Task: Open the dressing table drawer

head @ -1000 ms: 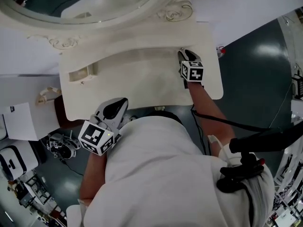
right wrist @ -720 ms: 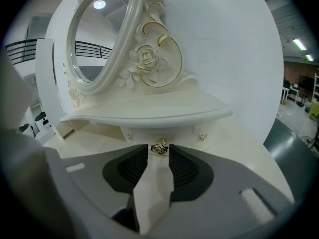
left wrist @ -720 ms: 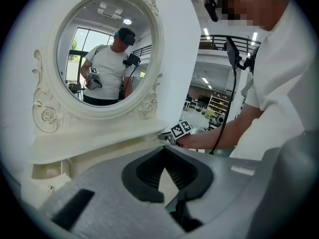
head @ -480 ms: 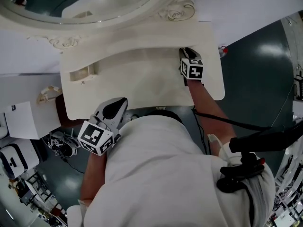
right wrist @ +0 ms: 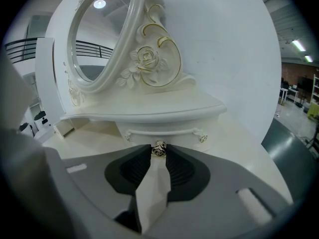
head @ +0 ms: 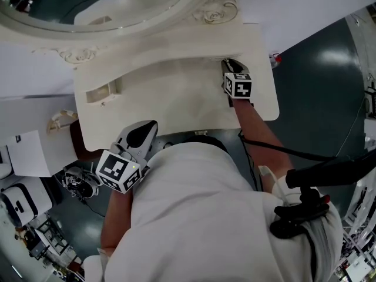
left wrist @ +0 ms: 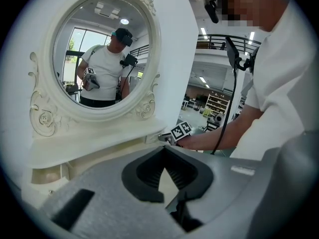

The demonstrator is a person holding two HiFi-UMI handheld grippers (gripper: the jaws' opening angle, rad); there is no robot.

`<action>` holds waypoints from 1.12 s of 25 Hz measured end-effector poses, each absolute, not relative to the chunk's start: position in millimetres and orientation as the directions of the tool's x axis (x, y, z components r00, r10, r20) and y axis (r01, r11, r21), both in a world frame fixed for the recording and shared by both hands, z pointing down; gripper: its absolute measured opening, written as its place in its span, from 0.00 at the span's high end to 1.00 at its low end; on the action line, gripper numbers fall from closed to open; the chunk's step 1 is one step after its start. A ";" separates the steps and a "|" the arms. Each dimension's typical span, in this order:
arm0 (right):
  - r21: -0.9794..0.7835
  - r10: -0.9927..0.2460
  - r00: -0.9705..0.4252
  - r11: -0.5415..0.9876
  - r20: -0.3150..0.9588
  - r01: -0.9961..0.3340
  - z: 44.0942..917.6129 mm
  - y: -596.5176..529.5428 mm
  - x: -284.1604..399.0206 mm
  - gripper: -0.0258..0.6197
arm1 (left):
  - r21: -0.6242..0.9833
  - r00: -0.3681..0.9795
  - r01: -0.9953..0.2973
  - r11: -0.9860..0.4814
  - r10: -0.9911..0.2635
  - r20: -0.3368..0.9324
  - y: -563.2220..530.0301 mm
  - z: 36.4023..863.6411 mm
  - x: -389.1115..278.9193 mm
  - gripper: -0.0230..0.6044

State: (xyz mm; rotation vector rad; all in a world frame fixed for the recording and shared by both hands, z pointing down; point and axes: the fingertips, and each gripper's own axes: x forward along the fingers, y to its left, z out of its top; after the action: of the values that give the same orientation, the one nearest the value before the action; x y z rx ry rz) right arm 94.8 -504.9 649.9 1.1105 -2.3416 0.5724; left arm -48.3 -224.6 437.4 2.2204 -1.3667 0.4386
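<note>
The white dressing table (head: 176,101) has an oval mirror (head: 88,4) and a small drawer (right wrist: 164,132) under its right shelf. The drawer has a gold rose-shaped knob (right wrist: 159,148). My right gripper (right wrist: 159,151) is shut on that knob, one pad on each side. In the head view the right gripper (head: 228,64) reaches over the tabletop to the shelf's right end. My left gripper (head: 151,127) hovers at the table's front edge and touches nothing. In its own view the left gripper (left wrist: 164,147) has its tips together and nothing between them.
A second small drawer (head: 100,91) sits at the left of the tabletop. A brown seat (head: 75,138) shows under the table's left corner, with white sheets (head: 26,151) and cabled equipment (head: 76,181) on the floor to the left. Dark floor (head: 323,87) lies to the right.
</note>
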 end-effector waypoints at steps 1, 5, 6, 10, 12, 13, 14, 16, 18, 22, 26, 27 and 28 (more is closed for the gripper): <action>-0.161 -0.593 -0.553 0.583 0.585 -0.796 650.4 -502.8 95.6 0.81 | 0.239 0.448 -0.894 -0.379 -0.737 0.506 -224.0 437.4 -47.8 0.96; -0.159 -0.589 -0.550 0.583 0.592 -0.797 653.6 -492.9 98.6 0.81 | 0.241 0.453 -0.891 -0.384 -0.736 0.503 -220.2 439.2 -46.4 0.96; -0.159 -0.588 -0.548 0.582 0.594 -0.797 654.0 -490.1 99.6 0.81 | 0.243 0.455 -0.890 -0.385 -0.735 0.503 -218.8 439.5 -46.2 0.96; -0.155 -0.589 -0.543 0.581 0.598 -0.799 652.5 -481.1 103.4 0.81 | 0.249 0.461 -0.887 -0.388 -0.733 0.501 -212.9 439.0 -46.2 0.96; -0.154 -0.589 -0.543 0.580 0.598 -0.800 652.4 -476.6 105.2 0.81 | 0.252 0.463 -0.886 -0.389 -0.733 0.498 -209.9 438.8 -46.1 0.96; -0.154 -0.589 -0.542 0.580 0.599 -0.800 652.6 -474.3 105.9 0.81 | 0.255 0.465 -0.885 -0.389 -0.733 0.497 -208.4 438.9 -46.1 0.96; -0.154 -0.590 -0.541 0.579 0.600 -0.801 652.8 -472.2 106.5 0.81 | 0.257 0.466 -0.885 -0.389 -0.732 0.497 -207.0 439.2 -46.2 0.96; -0.152 -0.591 -0.539 0.577 0.600 -0.802 652.6 -468.0 108.0 0.81 | 0.261 0.470 -0.883 -0.391 -0.731 0.495 -204.4 440.1 -46.2 0.96; -0.150 -0.592 -0.535 0.574 0.603 -0.805 652.7 -463.6 109.9 0.81 | 0.265 0.474 -0.881 -0.393 -0.729 0.493 -201.7 440.8 -46.1 0.96; -0.147 -0.593 -0.528 0.570 0.609 -0.809 652.5 -456.3 112.6 0.81 | 0.270 0.482 -0.876 -0.400 -0.725 0.491 -197.2 441.7 -45.2 0.96; -0.142 -0.596 -0.522 0.565 0.610 -0.812 652.4 -451.2 114.3 0.81 | 0.271 0.488 -0.873 -0.406 -0.724 0.487 -193.3 442.4 -46.2 0.96; -0.141 -0.597 -0.520 0.564 0.611 -0.813 652.4 -449.8 114.5 0.81 | 0.272 0.489 -0.872 -0.406 -0.724 0.486 -192.1 442.5 -46.7 0.96; -0.141 -0.597 -0.519 0.563 0.612 -0.814 652.6 -448.3 114.8 0.81 | 0.272 0.490 -0.872 -0.407 -0.724 0.485 -190.9 442.5 -47.2 0.96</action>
State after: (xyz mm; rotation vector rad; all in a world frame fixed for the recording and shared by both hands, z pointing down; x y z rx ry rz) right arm 114.8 -448.3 652.6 1.1313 -2.2925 0.5715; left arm -47.2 -190.9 442.5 2.2471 -1.3152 0.3998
